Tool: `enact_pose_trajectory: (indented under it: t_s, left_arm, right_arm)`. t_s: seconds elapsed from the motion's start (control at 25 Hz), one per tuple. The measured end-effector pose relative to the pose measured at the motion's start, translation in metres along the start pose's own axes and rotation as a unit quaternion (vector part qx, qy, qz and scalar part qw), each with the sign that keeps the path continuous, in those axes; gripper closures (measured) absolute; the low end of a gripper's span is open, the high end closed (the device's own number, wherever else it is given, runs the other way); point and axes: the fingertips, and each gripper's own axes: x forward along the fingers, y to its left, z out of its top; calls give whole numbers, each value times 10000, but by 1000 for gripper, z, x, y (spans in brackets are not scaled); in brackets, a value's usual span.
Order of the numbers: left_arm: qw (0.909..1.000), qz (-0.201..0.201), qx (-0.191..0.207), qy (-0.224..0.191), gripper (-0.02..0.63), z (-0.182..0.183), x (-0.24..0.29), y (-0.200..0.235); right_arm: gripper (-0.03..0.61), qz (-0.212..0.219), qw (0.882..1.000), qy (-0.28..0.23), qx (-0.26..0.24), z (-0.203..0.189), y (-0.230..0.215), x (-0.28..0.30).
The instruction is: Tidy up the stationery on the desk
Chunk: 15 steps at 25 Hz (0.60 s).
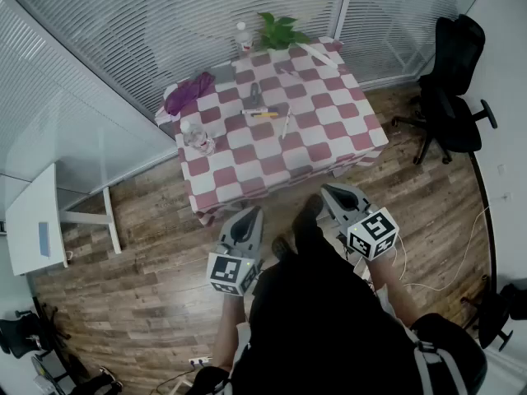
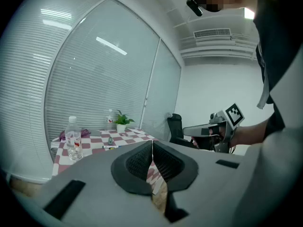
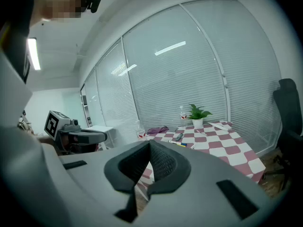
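Stationery [image 1: 265,114] on the checked desk [image 1: 329,130] looks too small to name (left tool [image 1: 249,214] and right tool [image 1: 332,191] both closed, empty).

Stationery [image 1: 265,114] on checkered desk [image 1: 329,130]

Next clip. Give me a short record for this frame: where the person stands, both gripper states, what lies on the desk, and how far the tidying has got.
stage: not begun; the person stands short of the checkered desk
left gripper: shut, empty
right gripper: shut, empty
on desk: water bottle, potted plant, purple cloth, yellow-and-black pen, white pen, small dark item, too small to identify
nearby: black office chair, white side table
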Motion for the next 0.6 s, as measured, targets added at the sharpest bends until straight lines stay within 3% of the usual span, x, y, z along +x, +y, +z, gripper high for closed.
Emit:
enact_pose_trajectory:
  t_s: [0.36,0.6]
  left_arm:
    - [9999,-33,-28,115,581,3,28,11]
    - [9997,15,-36,221,581,10,58,26]
  right_arm:
    - [558,-44,10000,-20,69,10,-24,16]
    - [557,-197,9990,10,400,8,-59,50]
